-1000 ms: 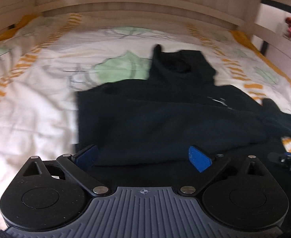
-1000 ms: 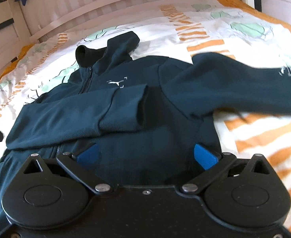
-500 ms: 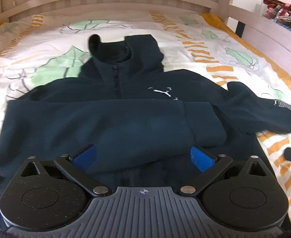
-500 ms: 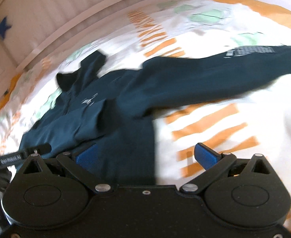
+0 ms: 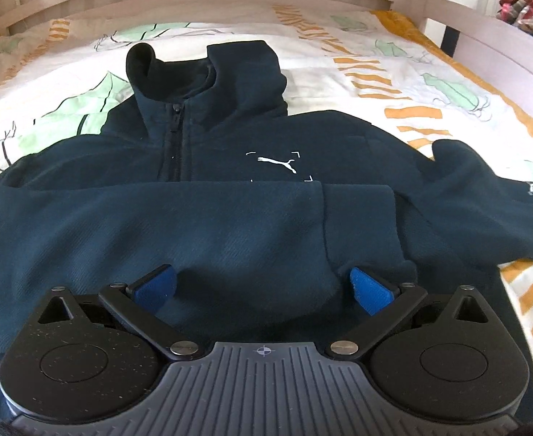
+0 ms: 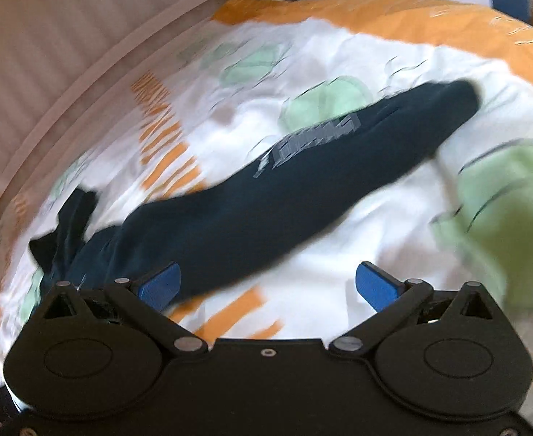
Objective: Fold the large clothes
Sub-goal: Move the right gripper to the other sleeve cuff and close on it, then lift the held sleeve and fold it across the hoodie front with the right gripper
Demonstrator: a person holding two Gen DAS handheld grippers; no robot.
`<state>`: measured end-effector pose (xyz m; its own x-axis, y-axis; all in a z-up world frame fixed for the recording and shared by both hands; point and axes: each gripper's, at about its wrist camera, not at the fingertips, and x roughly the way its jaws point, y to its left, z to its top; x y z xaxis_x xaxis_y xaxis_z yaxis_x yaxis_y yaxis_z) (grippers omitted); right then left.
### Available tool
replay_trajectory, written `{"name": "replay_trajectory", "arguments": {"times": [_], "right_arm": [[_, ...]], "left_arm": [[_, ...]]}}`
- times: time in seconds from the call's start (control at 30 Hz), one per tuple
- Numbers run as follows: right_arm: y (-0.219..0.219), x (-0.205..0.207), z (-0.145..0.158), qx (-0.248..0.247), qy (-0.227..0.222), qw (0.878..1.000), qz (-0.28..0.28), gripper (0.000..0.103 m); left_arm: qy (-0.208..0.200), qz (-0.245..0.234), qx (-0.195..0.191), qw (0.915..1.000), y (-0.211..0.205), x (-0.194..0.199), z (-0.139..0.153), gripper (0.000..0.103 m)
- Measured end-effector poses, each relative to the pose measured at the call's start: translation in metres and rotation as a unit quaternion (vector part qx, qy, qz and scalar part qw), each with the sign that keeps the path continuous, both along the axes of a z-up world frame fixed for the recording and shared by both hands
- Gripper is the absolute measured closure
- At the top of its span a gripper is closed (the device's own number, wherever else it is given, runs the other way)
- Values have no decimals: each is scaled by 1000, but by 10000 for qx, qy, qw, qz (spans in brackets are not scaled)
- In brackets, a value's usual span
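While your left gripper hangs low over the navy jacket, its blue pads stand wide apart and hold nothing. The jacket lies face up on the bed, on a white cover printed with green leaves and orange stripes. Its collar points toward the slatted headboard, and the zip is done up to the neck. A small white logo sits on the chest. One sleeve is folded straight across the front, just below that logo, with its cuff ending near the jacket's far side. The left gripper's pads sit just above the lower edge of this folded sleeve; you cannot tell whether they touch the cloth.

Your right gripper is also spread open and empty, and its view is blurred. Ahead of it the other sleeve stretches out flat across the cover, away from the jacket's body, with pale grey lettering along it and its cuff near the orange border of the cover. One blue pad of this gripper shows over the near edge of that sleeve, and the other pad over bare white cover.
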<state>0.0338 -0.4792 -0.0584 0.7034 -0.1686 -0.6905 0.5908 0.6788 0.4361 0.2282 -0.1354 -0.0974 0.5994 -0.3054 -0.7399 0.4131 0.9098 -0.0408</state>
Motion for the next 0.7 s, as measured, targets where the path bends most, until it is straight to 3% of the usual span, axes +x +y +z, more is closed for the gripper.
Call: {"name": "replay_trajectory", "arguments": {"times": [0.37, 0.53, 0.7], "right_arm": [[-83, 16, -24, 73, 84, 9925, -1214, 1], [-97, 19, -36, 160, -72, 9889, -1476, 0], [-91, 21, -45, -200, -285, 9884, -1481, 0]], "left_arm": [[-309, 20, 164, 9994, -7, -7, -9, 0], [-374, 19, 149, 9992, -6, -9, -10, 0], [-425, 19, 114, 9990, -5, -10, -11, 0]]}}
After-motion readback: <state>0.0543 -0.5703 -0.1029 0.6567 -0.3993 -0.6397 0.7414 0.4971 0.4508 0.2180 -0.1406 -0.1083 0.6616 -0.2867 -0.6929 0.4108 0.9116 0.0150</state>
